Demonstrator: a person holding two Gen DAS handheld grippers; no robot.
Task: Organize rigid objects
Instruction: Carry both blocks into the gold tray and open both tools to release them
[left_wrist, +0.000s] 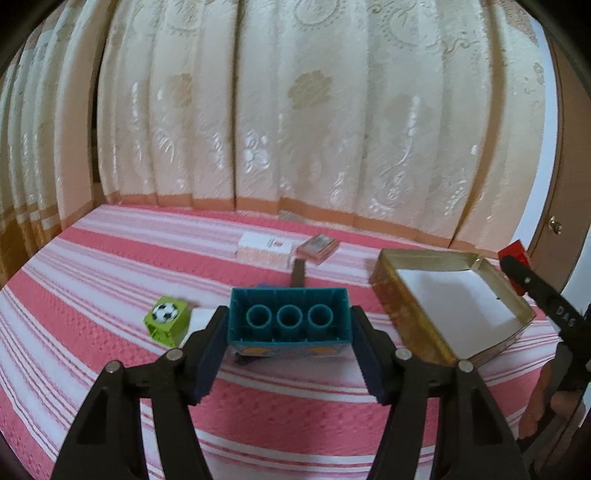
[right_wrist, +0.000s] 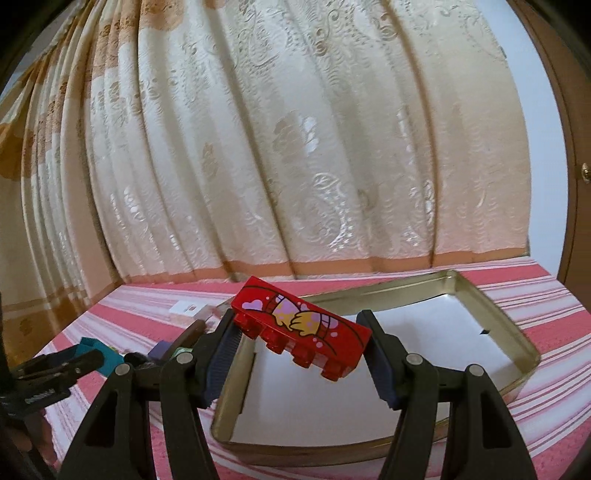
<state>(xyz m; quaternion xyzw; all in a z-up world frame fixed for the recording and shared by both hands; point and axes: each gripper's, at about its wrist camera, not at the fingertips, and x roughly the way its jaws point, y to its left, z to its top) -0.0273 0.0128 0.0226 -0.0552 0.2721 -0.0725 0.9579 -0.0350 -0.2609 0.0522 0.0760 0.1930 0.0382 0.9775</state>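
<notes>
Both bricks clamped — tin ahead
Left gripper grasping teal brick, right gripper red brick — best lowered level inside the walls

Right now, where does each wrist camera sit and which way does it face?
Left wrist: on the left gripper, facing the curtain across the striped bed; its fingers clamp the teal brick; the right gripper edges in.
Right wrist: on the right gripper, over the tin, fingers clamping the red brick.
Shared: tin, both bricks, white box.
</notes>
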